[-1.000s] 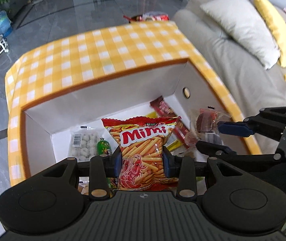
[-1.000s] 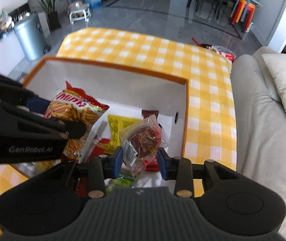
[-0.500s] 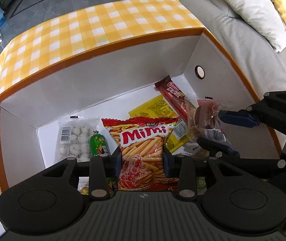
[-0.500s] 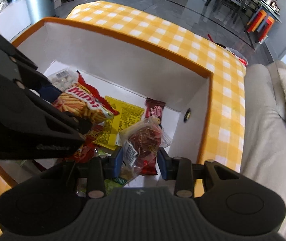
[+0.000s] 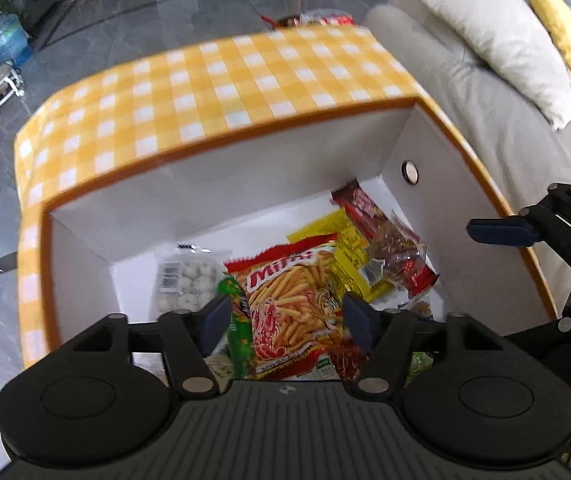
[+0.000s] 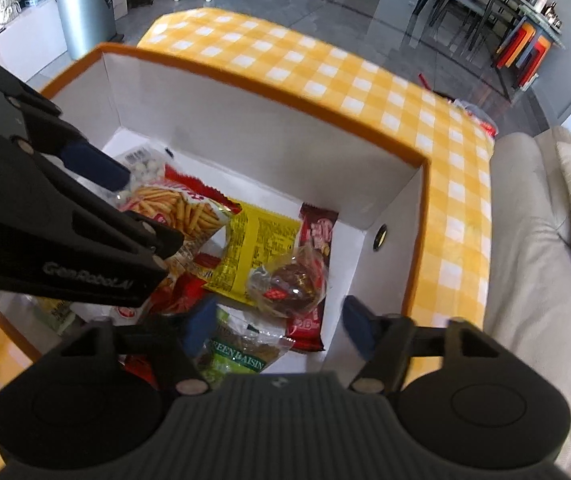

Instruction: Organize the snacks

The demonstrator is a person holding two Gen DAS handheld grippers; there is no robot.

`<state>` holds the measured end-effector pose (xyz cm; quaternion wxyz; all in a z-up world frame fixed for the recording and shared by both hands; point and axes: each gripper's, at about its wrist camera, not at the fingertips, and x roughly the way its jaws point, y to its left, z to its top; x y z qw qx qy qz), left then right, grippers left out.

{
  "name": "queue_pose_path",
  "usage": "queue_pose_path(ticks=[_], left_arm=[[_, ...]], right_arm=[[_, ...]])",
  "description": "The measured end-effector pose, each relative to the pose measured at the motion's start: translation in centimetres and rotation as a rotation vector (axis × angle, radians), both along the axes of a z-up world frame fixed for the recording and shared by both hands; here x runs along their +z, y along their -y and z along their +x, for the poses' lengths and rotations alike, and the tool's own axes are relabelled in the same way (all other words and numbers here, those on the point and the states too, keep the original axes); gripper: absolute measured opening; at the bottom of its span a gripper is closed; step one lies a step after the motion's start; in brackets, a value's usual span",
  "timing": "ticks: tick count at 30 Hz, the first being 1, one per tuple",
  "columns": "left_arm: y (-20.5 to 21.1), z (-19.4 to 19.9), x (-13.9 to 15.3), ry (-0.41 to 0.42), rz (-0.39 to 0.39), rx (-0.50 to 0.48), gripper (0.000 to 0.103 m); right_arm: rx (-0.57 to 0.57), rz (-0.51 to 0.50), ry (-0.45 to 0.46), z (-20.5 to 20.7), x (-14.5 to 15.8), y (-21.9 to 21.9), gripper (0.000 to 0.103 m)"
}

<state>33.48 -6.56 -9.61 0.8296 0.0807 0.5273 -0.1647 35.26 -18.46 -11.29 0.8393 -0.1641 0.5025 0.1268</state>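
Observation:
A white box with an orange rim point(image 5: 269, 184) point(image 6: 269, 148) holds several snacks. The red Mimi bag point(image 5: 297, 300) point(image 6: 177, 208) lies loose in it, beside a clear-wrapped brown snack point(image 5: 397, 256) point(image 6: 289, 284), a yellow packet point(image 6: 261, 252), a brown bar point(image 5: 361, 208) point(image 6: 321, 232), a pack of white balls point(image 5: 185, 284) and green raisins point(image 6: 237, 356). My left gripper point(image 5: 287, 318) is open above the Mimi bag. My right gripper point(image 6: 279, 326) is open above the brown snack. Both are empty.
The box sits on a yellow checked tablecloth point(image 5: 213, 80) point(image 6: 325, 72). A grey sofa with cushions point(image 5: 497, 92) is at the right. A metal bin point(image 6: 85, 12) and a stool stand on the floor beyond the table.
Both grippers have opened and dropped their loads: the Mimi bag and the clear-wrapped brown snack now lie in the box. Both grippers have risen a little.

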Motion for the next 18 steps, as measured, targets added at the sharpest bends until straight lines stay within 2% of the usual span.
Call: queue_pose_path(ticks=[3, 8, 18], left_arm=[[-0.7, -0.6, 1.3, 0.033, 0.002, 0.015, 0.086], [-1.8, -2.1, 3.6, 0.093, 0.008, 0.039, 0.087], [-4.4, -6.7, 9.3, 0.31, -0.022, 0.12, 0.087]], right_arm=[[-0.011, 0.011, 0.021, -0.6, 1.2, 0.0, 0.08], [-0.039, 0.031, 0.064, -1.4, 3.8, 0.1, 0.089], [-0.107, 0.146, 0.174, -4.9, 9.7, 0.6, 0.097]])
